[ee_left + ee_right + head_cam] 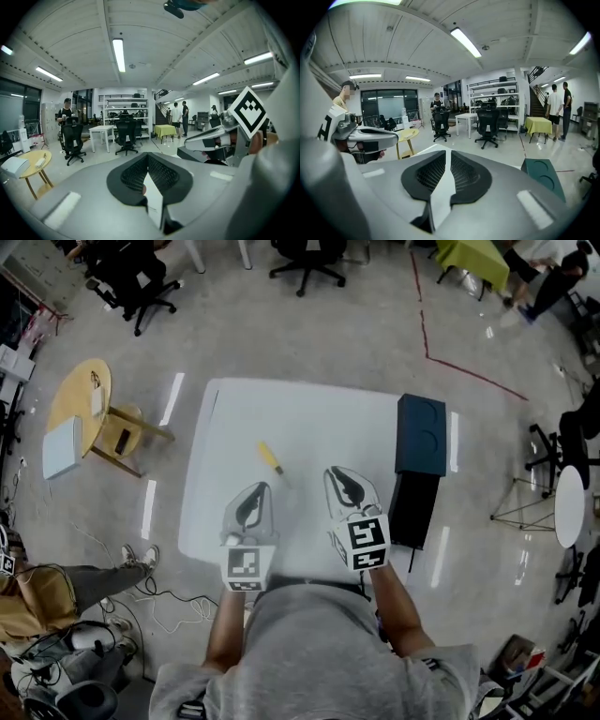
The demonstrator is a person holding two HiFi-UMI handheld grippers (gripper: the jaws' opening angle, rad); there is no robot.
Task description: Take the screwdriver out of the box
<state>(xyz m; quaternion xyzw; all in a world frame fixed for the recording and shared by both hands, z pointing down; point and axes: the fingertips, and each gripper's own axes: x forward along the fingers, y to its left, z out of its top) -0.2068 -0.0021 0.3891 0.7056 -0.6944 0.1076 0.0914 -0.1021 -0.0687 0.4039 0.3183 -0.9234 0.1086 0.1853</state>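
The left gripper and the right gripper hover side by side over the near half of the white counter. The left jaws are clenched tip to tip on nothing. The right jaws are closed to a thin slit and are also empty. Just beyond the left gripper, the yellow-handled screwdriver lies on the bare counter, well apart from the dark box at the right edge. Around the counter is a glossy grey floor crossed by a red tape line. A round yellow table stands at the left, and black office chairs stand farther off.
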